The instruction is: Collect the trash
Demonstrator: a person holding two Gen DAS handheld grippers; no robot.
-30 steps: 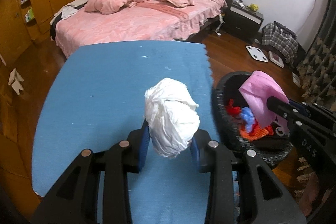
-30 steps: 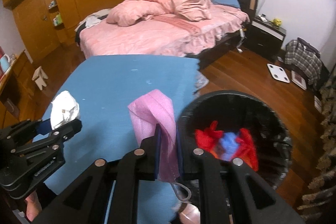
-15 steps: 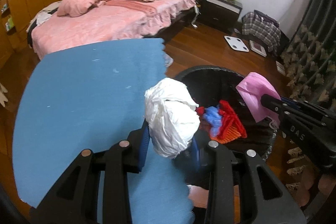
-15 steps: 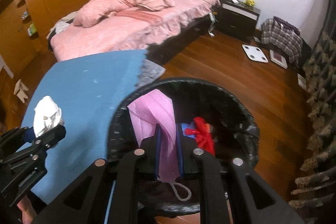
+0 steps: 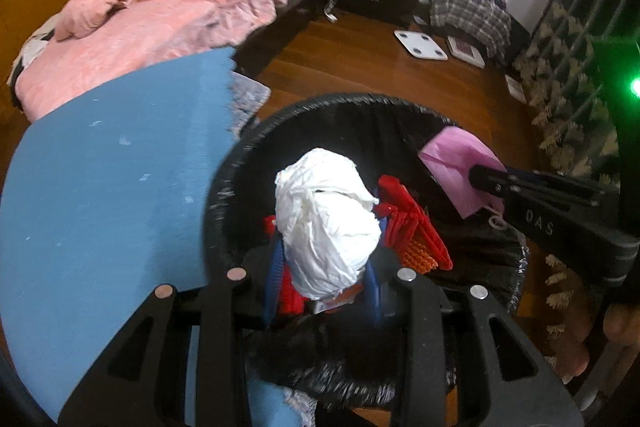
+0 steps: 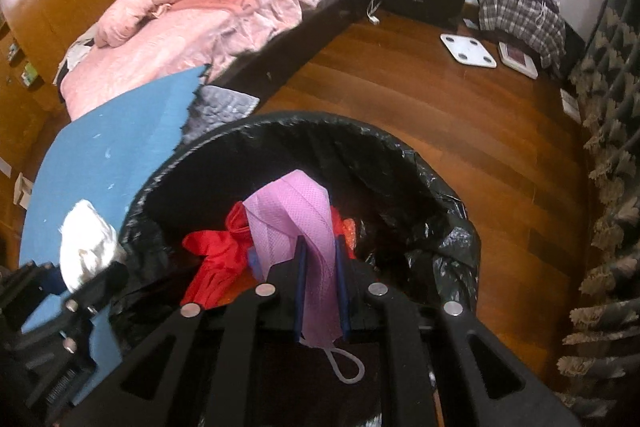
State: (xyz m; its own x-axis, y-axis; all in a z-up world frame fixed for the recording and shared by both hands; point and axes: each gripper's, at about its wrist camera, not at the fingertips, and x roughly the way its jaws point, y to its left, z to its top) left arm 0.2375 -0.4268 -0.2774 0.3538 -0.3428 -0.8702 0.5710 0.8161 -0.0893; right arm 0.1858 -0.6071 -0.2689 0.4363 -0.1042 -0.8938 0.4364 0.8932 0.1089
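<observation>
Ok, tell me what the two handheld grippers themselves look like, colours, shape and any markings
Both are matte black plastic with skeletal, cut-out finger arms and round silver pivot pins. The left gripper and right gripper have blue pads lining the fingertips. Seen from the left wrist, the right one's side carries pale "DAS" lettering. No cables or sleeves are visible.

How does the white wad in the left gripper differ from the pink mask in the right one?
The white wad is a crumpled, bulky ball; the pink mask is a flat, pleated strip with an ear loop dangling. The left gripper stands wider around the wad; the right gripper pinches the mask nearly shut. Both are held over the black bin.
</observation>
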